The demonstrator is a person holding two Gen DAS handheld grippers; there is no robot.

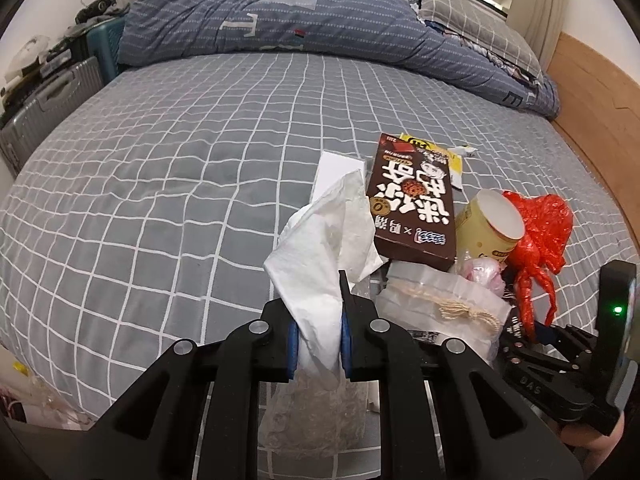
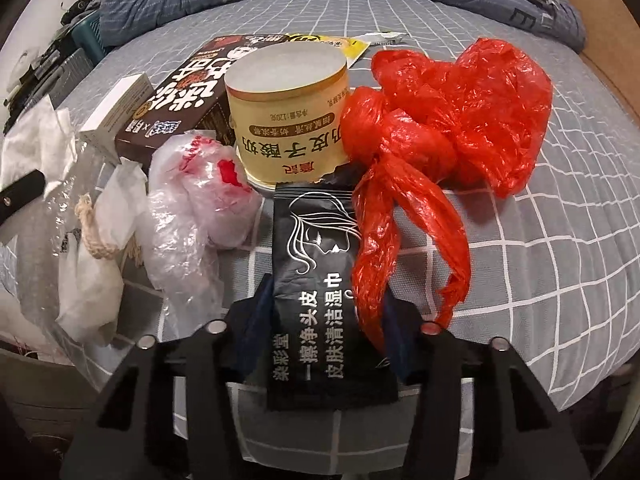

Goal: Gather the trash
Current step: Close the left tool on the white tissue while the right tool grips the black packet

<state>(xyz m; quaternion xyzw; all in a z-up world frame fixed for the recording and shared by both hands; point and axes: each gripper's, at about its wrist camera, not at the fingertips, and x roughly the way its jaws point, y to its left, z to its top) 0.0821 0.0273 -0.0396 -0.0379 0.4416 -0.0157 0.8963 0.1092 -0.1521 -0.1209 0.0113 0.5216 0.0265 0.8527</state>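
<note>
My left gripper (image 1: 316, 300) is shut on a crumpled white tissue (image 1: 320, 236), held just above a sheet of bubble wrap (image 1: 312, 408). A black wet-wipe packet (image 2: 320, 280) stands lengthwise between the pads of my right gripper (image 2: 328, 300), bowed, with both pads at its edges. A tail of the red plastic bag (image 2: 460, 120) hangs against the right pad. Beyond lie a yellow yogurt cup (image 2: 288, 120), a brown snack box (image 2: 188, 92) and a clear bag with red print (image 2: 200, 188). The right gripper (image 1: 532, 330) also shows at the right of the left wrist view.
The trash sits in a heap on a grey checked bed sheet (image 1: 160, 200). A white drawstring pouch (image 1: 436, 308), a small white box (image 2: 120, 112) and a yellow wrapper (image 1: 440, 152) belong to it. A blue duvet (image 1: 260, 20) lies at the back, a suitcase (image 1: 44, 108) left, a wooden frame (image 1: 592, 92) right.
</note>
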